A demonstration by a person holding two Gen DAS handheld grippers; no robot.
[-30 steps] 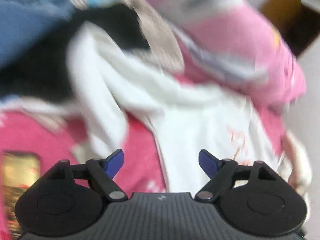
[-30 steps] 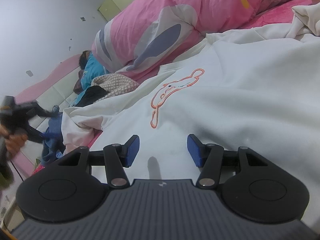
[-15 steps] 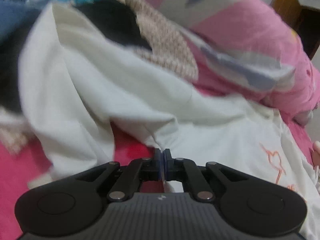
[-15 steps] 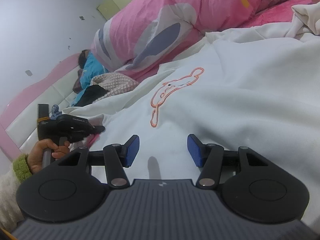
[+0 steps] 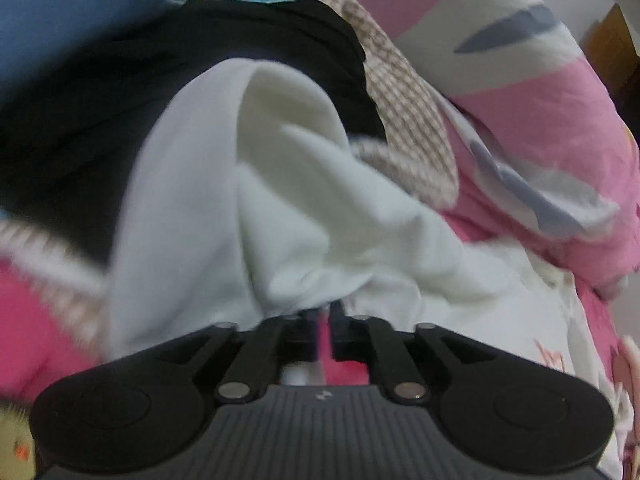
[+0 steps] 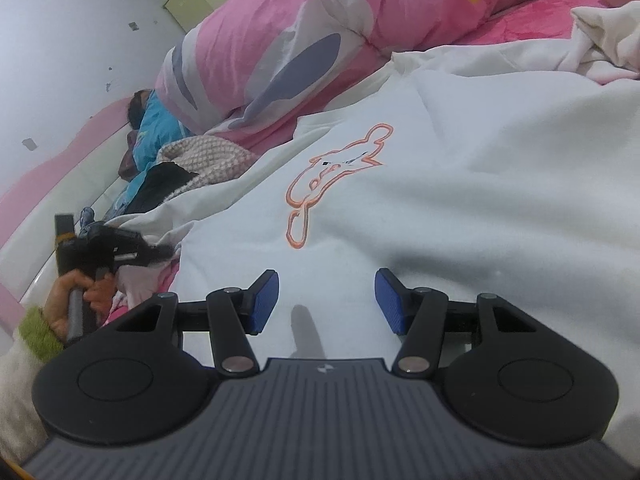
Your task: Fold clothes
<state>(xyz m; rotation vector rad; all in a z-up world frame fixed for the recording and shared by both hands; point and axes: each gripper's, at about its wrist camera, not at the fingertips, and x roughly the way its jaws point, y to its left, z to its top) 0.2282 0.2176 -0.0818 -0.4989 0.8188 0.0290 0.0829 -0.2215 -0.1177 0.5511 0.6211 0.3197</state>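
Note:
A white sweatshirt with an orange outline print lies spread on the bed. Its sleeve rises in a thick fold over the clothes pile. My left gripper sits at the foot of that fold. Its jaws stand narrow and are opening a little, with white fabric gathered between the tips and hiding the pads. A hand holds this left gripper at the sweatshirt's left edge. My right gripper hovers open over the sweatshirt's front, with nothing between its blue pads.
A pink quilt is heaped along the far side of the bed. Behind the sleeve lie a black garment, a beige knit and blue clothes. A cream garment is crumpled at the far right. Pink sheet shows at the left.
My left gripper went from wide open to shut and moved down to the sleeve's edge; white fabric now bunches over its tips. My right gripper has stayed put.

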